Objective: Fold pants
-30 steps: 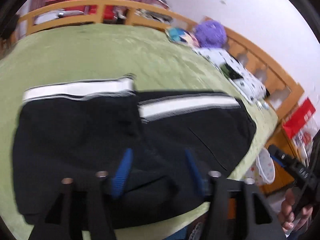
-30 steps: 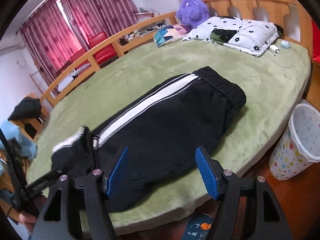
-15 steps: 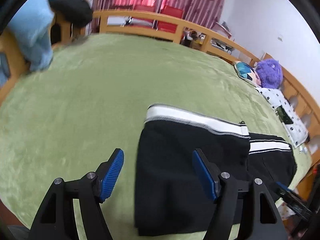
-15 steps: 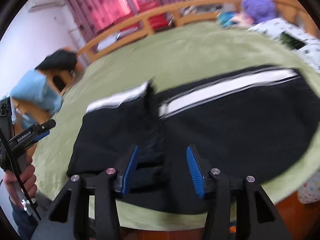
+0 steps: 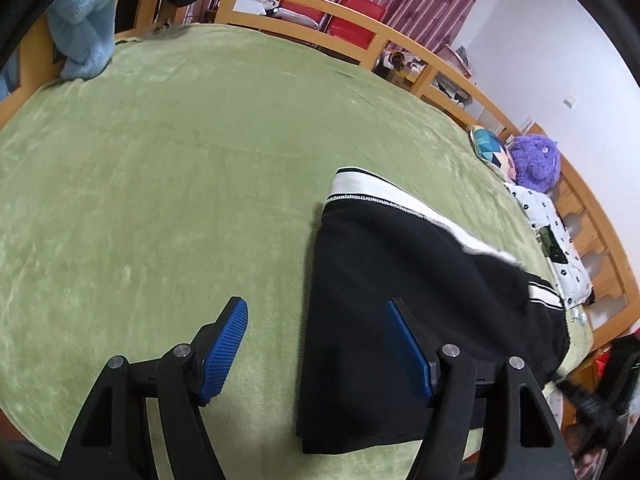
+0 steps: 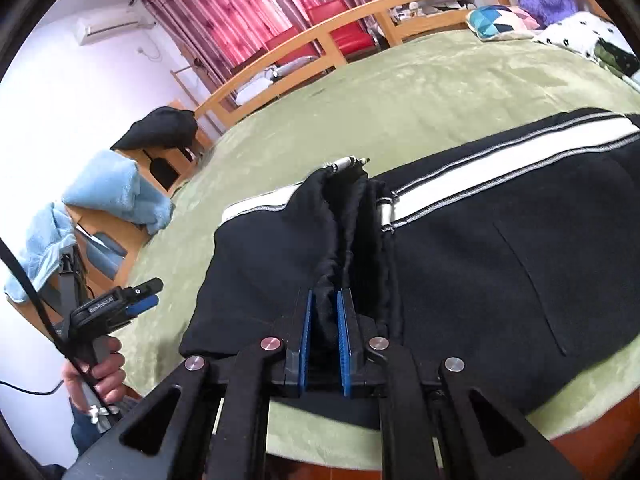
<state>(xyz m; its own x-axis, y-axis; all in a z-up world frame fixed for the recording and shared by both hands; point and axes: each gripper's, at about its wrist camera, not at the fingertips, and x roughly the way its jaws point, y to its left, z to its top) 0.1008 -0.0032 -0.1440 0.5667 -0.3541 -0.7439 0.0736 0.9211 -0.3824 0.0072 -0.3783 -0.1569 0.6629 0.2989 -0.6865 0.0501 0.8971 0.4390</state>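
Black pants (image 5: 384,300) with a white side stripe lie folded on the green bed; they also show in the right wrist view (image 6: 480,248). My left gripper (image 5: 316,344) is open above the folded left edge, one pad over the blanket and one over the cloth, holding nothing. My right gripper (image 6: 322,316) is shut on a bunched ridge of black fabric at the pants' near edge, where the folded leg ends meet the upper part. The left gripper also shows in the right wrist view (image 6: 140,298), held off the bed's left side.
The green blanket (image 5: 160,184) covers the bed inside a wooden rail (image 5: 304,4). A blue towel (image 5: 84,20) and dark garment hang at the far left. Pillows and a purple plush (image 5: 536,160) lie at the right. Red chairs (image 6: 340,36) stand behind.
My right gripper closed from open onto the bunched fabric at the pants' near edge. My left gripper stayed open and swung left, off the pants towards the folded edge.
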